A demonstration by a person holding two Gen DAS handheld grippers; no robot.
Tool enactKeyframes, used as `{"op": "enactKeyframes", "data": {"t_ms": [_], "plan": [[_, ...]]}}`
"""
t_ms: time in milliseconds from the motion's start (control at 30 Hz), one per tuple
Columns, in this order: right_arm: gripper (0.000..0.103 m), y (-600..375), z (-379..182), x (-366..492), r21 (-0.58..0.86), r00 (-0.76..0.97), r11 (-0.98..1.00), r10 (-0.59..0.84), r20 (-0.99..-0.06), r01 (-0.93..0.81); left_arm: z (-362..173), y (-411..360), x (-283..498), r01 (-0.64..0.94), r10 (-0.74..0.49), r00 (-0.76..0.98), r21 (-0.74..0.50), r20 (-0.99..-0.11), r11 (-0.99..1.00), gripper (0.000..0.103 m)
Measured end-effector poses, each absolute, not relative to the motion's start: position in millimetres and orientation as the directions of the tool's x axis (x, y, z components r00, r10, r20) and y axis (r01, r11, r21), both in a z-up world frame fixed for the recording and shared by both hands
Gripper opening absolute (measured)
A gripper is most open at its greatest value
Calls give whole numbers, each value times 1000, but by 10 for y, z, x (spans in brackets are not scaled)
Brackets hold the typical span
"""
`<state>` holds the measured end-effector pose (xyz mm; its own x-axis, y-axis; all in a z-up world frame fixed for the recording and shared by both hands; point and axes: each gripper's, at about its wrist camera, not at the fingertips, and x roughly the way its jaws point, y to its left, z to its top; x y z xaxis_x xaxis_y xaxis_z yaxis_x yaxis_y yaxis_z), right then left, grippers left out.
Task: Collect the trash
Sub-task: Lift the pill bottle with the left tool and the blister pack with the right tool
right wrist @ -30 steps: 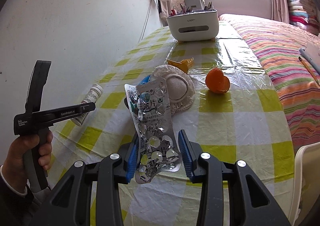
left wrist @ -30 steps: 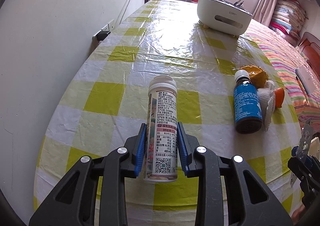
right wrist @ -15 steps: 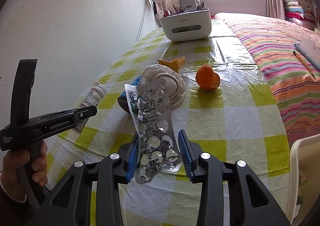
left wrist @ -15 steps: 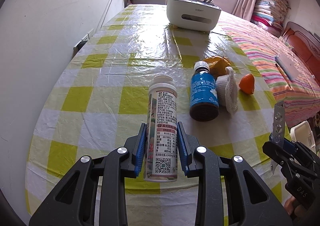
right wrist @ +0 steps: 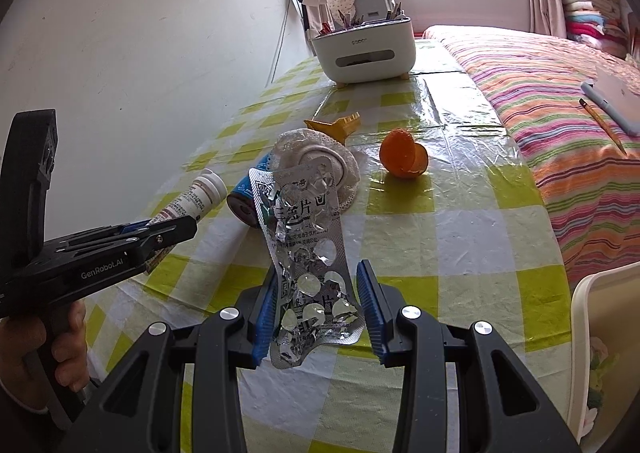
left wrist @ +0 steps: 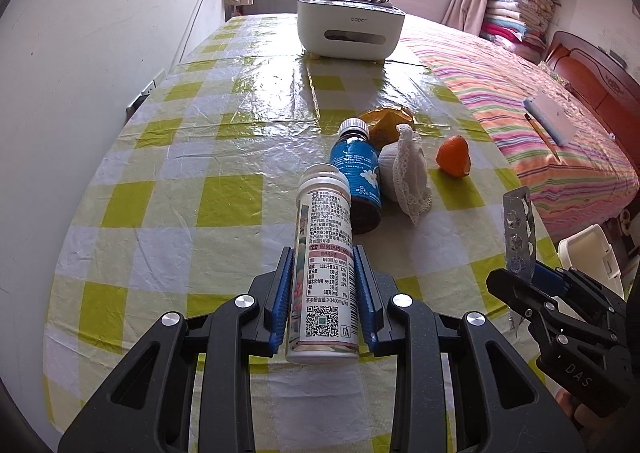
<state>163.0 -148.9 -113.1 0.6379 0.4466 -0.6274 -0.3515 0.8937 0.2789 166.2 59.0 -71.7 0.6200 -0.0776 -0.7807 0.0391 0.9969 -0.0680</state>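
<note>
My left gripper (left wrist: 323,253) is shut on a white pill bottle (left wrist: 325,249) with a printed label, cap pointing away, held above the checked table (left wrist: 168,189). The same bottle (right wrist: 192,199) shows at the left of the right wrist view. My right gripper (right wrist: 318,267) is shut on a crumpled silver blister pack (right wrist: 310,253), which also shows at the right edge of the left wrist view as the blister pack (left wrist: 518,233). On the table lie a blue-labelled dark bottle (left wrist: 356,177), a white lace-edged pad (left wrist: 406,173), an orange peel (left wrist: 454,157) and a yellow wrapper (left wrist: 386,121).
A white organiser box (left wrist: 350,29) with pens stands at the table's far end. A bed with a striped cover (left wrist: 520,101) runs along the right side. A white bin rim (right wrist: 600,333) sits low at the right. A wall (left wrist: 80,73) borders the table's left.
The left gripper has carried the pill bottle rightward toward the other litter and the right gripper. The right gripper has stayed nearly still with the blister pack.
</note>
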Motion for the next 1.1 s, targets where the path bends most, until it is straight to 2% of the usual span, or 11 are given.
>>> {"op": "enactKeyframes", "data": {"t_ms": [1100], "plan": [[37, -1768, -1133, 1596, 298, 656, 903, 430, -620, -310, -682, 60, 1581, 148, -116, 622, -29, -774, 989, 28]]}}
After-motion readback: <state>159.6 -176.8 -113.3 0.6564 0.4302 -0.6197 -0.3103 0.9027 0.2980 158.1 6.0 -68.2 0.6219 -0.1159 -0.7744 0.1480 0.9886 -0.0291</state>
